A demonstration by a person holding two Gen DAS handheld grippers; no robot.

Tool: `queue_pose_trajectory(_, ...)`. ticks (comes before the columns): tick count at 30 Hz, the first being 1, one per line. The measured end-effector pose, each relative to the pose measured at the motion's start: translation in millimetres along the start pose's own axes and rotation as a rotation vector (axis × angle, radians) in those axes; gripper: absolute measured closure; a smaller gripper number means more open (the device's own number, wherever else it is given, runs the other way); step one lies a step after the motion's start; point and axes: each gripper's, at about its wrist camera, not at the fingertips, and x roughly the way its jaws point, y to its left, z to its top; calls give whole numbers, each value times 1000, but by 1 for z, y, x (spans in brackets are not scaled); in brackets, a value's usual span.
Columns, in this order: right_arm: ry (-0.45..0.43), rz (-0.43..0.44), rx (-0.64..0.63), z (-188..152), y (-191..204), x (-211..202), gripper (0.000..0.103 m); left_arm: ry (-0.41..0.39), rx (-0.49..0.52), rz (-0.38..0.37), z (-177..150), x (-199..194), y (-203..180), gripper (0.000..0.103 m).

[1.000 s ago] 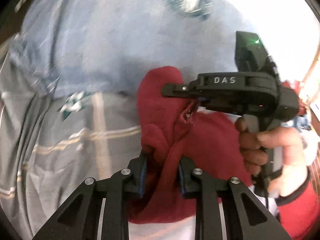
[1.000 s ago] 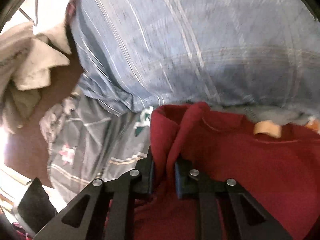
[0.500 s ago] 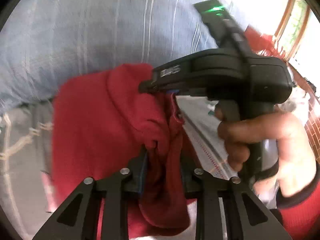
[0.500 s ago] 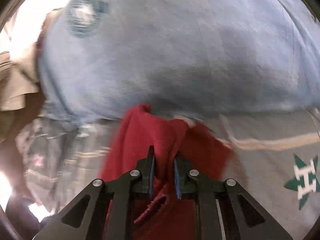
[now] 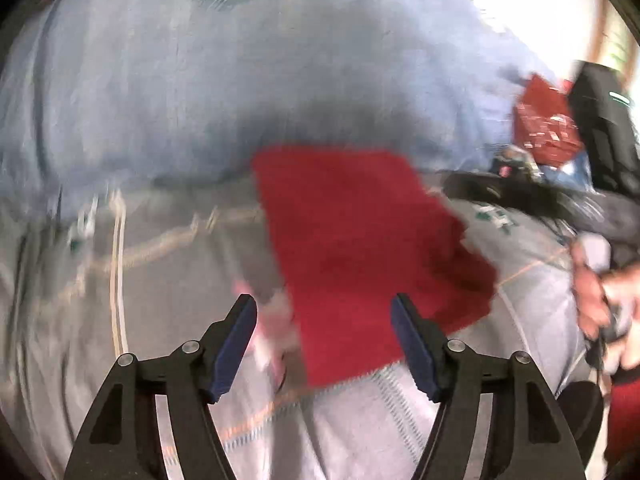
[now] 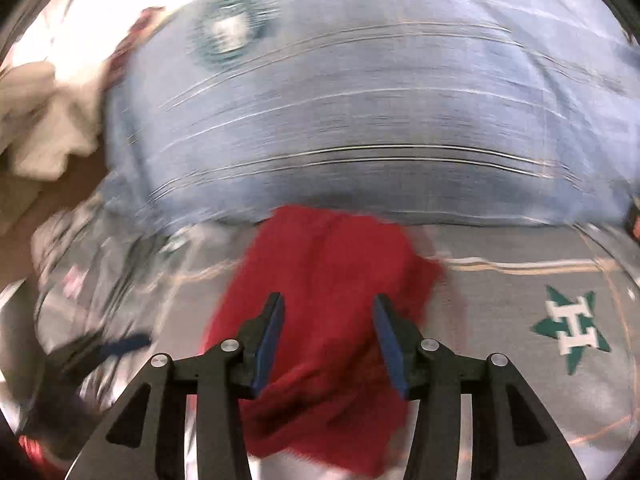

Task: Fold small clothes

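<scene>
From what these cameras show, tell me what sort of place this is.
Probably a bed in a home: a grey sheet with a green star logo, a big blue pillow, and a red garment lying on it.

Both views are smeared by motion. In the left wrist view the red cloth [image 5: 360, 248] has soft edges, and its near edge is partly covered by a finger [image 5: 416, 348]. The right gripper [image 5: 520, 196] is a dark streak (jaws unreadable here), and the hand [image 5: 600, 292] is cut by the frame edge. In the right wrist view the blue fabric [image 6: 360, 112] shows streaked stripes, its round print [image 6: 234, 30] is illegible, and the pale cloth [image 6: 36, 120] runs off the left edge.
</scene>
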Motion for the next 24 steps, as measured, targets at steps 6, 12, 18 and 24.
queue_pose_trajectory(6,152,-97,-97,-56,16,45,72,34,-66,6,-10,9,8,34)
queue_pose_trajectory(12,139,-132,-3,-74,-7,20,67,26,-60,31,-14,2,13,34)
queue_pose_trajectory(18,-4,-143,10,-55,11,-9,61,-19,-115,16,-3,8,20,34)
queue_pose_trajectory(24,76,-191,26,-65,-9,33,63,30,-104,28,2,37,12,34)
